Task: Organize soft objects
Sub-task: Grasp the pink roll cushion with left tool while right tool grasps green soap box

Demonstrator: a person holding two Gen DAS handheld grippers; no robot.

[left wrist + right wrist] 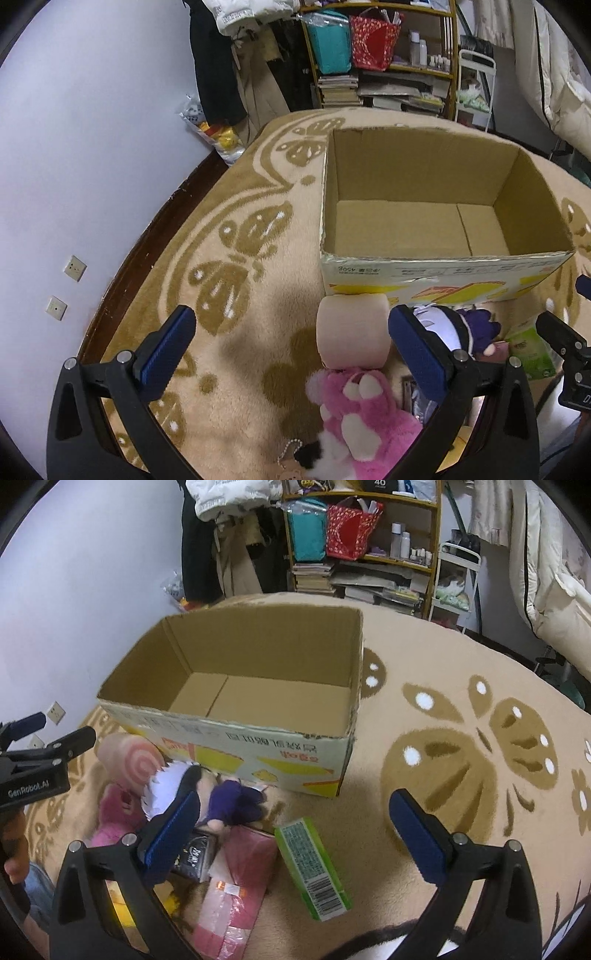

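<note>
An open, empty cardboard box [443,266] [258,738] stands on the patterned carpet. In front of it lie soft toys: a pink roll cushion [352,334] [129,762], a pink plush bear [364,413] [116,812], and a doll with white hair and purple clothes [454,326] [221,797]. My left gripper [291,339] is open above the carpet, with the roll cushion between its fingers' line of sight. My right gripper [295,825] is open above the green packet [312,867]. The left gripper also shows in the right wrist view [33,760].
A pink wrapped packet [236,886], a dark packet [194,856] and a yellow item lie near the toys. A green packet shows in the left wrist view [532,350]. A wall is at the left; a cluttered shelf [388,55] and hanging clothes are behind.
</note>
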